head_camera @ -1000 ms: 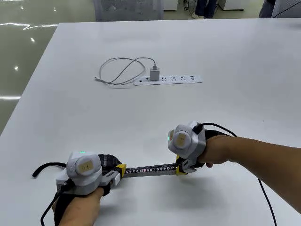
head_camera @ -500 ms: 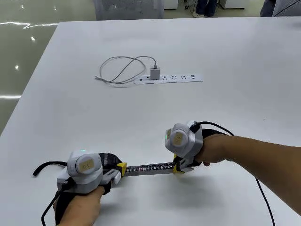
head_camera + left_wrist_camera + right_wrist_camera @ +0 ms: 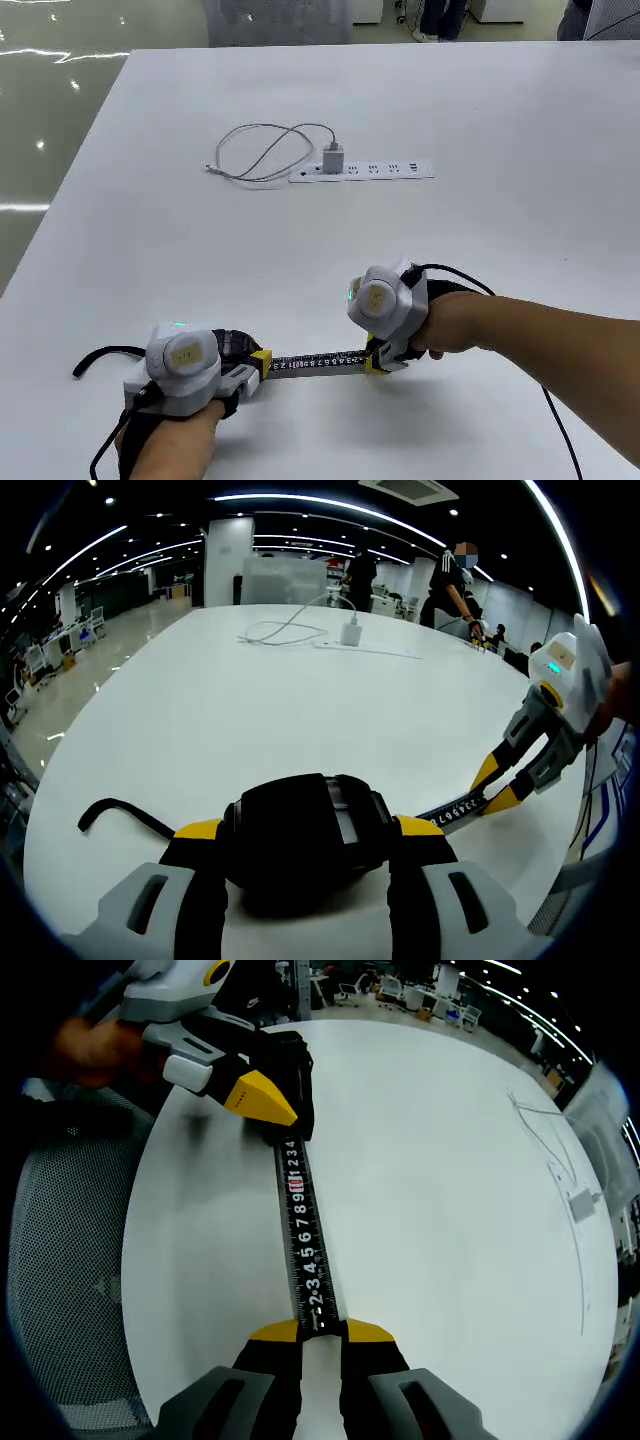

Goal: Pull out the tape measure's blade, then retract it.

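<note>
Near the bench's front left corner, the grey, yellow-tipped left tool [image 3: 252,364] is clamped on the round black plastic tape measure case [image 3: 305,832], with one jaw on each flank. The case's black wrist strap [image 3: 105,351] trails off to the left across the white bench [image 3: 300,250]. From the case's mouth the narrow dark steel blade [image 3: 303,1240], printed with white numerals, runs rightward low over the bench and roughly parallel to its front edge, with a short length exposed. At the blade's far end the matching right tool [image 3: 320,1332] has its jaws pressed together on the tip. The case therefore lies straight left of the right tool along the blade's own axis. Pulling out more would mean drawing that tool rightward, and retracting would mean guiding it leftward on the same line.
</note>
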A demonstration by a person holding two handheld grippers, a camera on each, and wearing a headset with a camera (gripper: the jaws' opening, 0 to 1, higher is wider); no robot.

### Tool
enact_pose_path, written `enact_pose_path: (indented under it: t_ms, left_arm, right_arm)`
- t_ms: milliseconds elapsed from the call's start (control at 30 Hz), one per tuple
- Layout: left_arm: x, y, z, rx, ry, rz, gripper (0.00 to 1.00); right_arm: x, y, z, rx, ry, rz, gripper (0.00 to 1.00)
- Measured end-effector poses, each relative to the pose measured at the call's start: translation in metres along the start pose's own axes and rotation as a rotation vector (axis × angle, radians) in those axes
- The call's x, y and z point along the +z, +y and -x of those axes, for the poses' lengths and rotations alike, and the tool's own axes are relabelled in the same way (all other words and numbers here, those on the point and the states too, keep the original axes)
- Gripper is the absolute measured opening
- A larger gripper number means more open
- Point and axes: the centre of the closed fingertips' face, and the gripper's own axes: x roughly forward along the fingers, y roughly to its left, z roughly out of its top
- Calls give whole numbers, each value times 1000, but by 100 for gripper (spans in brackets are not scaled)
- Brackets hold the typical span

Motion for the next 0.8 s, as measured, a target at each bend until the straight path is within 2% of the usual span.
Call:
enact_pose_path:
  t_ms: [333,800]
  left_arm:
    - [0,0,0,-2,1,-1,62]
    - [0,0,0,-3,1,-3,62]
  right_arm:
    - [4,0,-2,6,-10,-16,10]
    - [9,1,-3,-3,-14,10,10]
